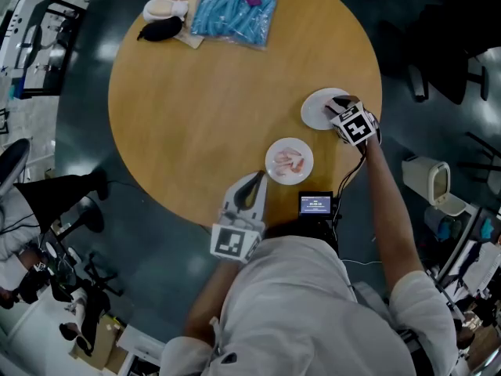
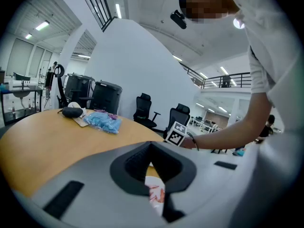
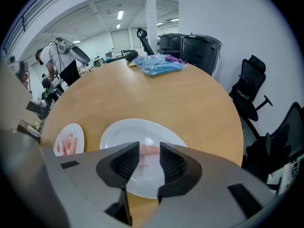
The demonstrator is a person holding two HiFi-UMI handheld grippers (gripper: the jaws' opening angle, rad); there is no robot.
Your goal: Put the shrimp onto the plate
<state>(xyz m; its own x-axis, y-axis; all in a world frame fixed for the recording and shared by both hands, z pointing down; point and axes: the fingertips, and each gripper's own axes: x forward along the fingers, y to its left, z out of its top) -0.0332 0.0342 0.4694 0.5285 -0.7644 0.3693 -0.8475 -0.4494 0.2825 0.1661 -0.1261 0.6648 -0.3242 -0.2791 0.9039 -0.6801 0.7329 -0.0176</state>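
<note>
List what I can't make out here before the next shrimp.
- Right gripper view: the right tool, jaws apart, cuts off most of the shrimp on the large plate.
- Head view: the right tool covers that shrimp entirely.
- Left gripper view: the left tool hides most of the small plate; shrimp count unclear.

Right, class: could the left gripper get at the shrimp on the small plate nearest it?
Probably yes: the left gripper points at the shrimp on the small plate close ahead, nothing between; its shut jaws must open first.
</note>
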